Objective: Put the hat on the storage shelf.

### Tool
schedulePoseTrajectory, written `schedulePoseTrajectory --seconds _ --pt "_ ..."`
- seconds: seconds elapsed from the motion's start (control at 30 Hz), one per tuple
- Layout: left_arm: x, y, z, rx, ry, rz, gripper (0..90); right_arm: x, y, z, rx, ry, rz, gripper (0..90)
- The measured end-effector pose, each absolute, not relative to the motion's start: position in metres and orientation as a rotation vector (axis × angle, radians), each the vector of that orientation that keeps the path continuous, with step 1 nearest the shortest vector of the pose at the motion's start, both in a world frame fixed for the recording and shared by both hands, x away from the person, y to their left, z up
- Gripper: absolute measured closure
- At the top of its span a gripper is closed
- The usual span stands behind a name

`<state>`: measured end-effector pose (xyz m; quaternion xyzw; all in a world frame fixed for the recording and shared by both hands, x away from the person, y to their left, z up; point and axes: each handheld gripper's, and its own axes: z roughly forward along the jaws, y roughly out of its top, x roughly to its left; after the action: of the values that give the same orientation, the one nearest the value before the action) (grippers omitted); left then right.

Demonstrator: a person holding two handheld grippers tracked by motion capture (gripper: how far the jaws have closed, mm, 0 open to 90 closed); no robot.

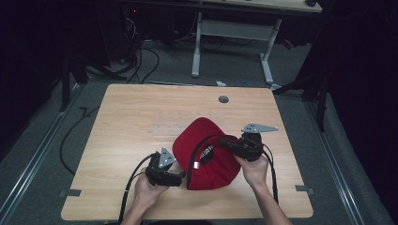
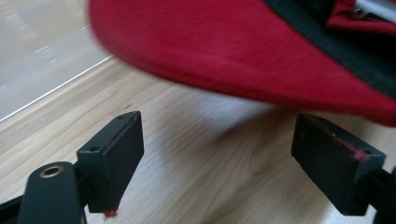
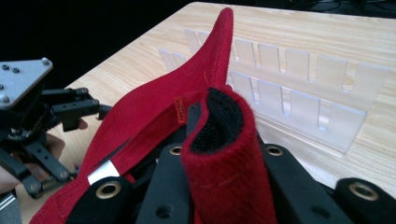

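A red cap (image 1: 206,157) with black lining lies tilted on the wooden table (image 1: 141,112), toward the near right. My right gripper (image 1: 224,141) is at its right side, shut on a fold of the cap's rim (image 3: 224,154), which bunches red and black between the jaws. The cap's body (image 3: 140,112) stretches away from that grip. My left gripper (image 1: 180,177) sits at the cap's lower left edge, open. In the left gripper view the two jaws stand wide apart around bare wood (image 2: 217,163), with the cap's red edge (image 2: 243,56) just beyond and above them.
A clear plastic slotted rack (image 3: 299,98) lies on the table behind the cap. A round cable hole (image 1: 224,99) is near the table's far edge. A white-legged desk (image 1: 234,33) and floor cables (image 1: 141,61) lie beyond the table.
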<state>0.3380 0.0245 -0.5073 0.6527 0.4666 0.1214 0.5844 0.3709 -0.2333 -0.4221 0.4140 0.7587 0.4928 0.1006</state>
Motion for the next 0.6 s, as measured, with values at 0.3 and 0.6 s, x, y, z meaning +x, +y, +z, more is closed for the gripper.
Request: schedulePoseTrajectory --seconds 0.3,0.6 --pt "0.3361 0.022 -0.5037 1.504 1.072 0.309 16.1 0.3727 -0.2299 -0.4222 1.237 2.243 1.432 82.0" --pt "0.3335 0.0271 -0.4976 1.48 1.064 0.367 15.8 0.3718 -0.2295 -0.4269 1.266 2.258 1.36 81.9"
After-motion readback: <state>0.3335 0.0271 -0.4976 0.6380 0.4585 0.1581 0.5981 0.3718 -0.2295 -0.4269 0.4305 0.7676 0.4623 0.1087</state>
